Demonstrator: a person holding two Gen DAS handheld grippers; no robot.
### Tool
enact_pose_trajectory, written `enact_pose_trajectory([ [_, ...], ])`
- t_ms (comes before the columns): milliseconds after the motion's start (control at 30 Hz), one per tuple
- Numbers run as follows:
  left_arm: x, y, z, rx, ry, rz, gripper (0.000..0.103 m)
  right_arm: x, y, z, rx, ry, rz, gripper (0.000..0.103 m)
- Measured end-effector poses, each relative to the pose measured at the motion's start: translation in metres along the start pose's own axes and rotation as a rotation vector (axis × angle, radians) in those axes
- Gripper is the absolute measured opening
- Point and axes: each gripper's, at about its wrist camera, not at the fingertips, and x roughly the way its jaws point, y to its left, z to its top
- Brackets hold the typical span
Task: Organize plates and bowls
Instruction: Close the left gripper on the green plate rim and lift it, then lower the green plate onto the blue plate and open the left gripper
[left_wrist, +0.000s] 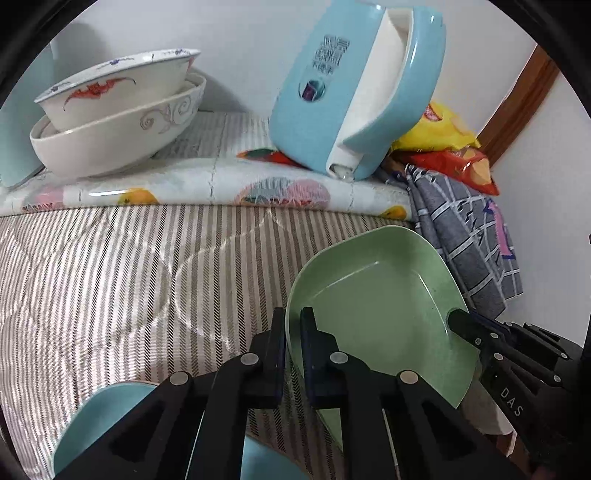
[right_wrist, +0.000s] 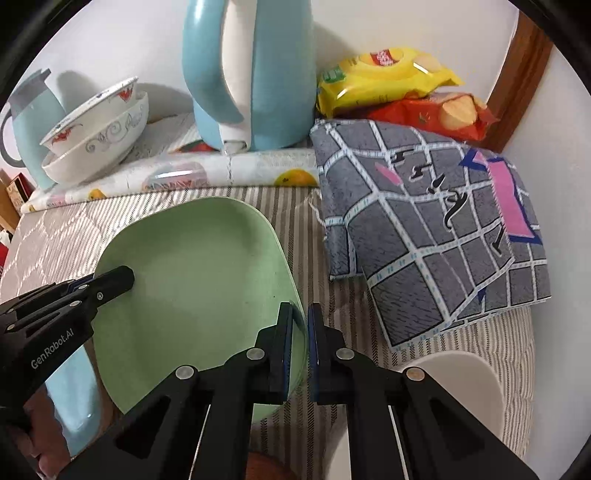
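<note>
A pale green square plate is held above the striped cloth by both grippers. My left gripper is shut on its left rim. My right gripper is shut on its right rim; it shows in the left wrist view and the left gripper shows in the right wrist view. Two stacked white bowls stand at the back left, also in the right wrist view. A light blue dish lies below the left gripper. A white dish lies at the lower right.
A blue-and-white kettle stands at the back on a fruit-print mat. A grey checked cloth lies at right, with yellow and red snack bags behind it. A teal jug stands far left. The wall is close behind.
</note>
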Motion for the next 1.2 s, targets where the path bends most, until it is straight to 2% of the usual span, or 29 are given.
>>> enact_pose_trajectory([
  [200,-0.019,0.01,0.005,-0.015,-0.032,-0.024,0.008,-0.021,0.011,0.006,-0.012,-0.033,-0.016,0.008],
  [567,-0.048,0.022,0.003,-0.018,-0.069,-0.021,0.008,-0.044,0.036,0.003,-0.017,-0.065,-0.011,0.007],
  [867,-0.079,0.017,-0.007,-0.018,-0.103,-0.035,0.008,-0.078,0.038,-0.008,-0.014,-0.115,-0.008,0.007],
  [1200,-0.118,0.012,-0.029,-0.018,-0.14,-0.015,0.008,-0.11,0.038,-0.029,-0.011,-0.152,0.024,0.007],
])
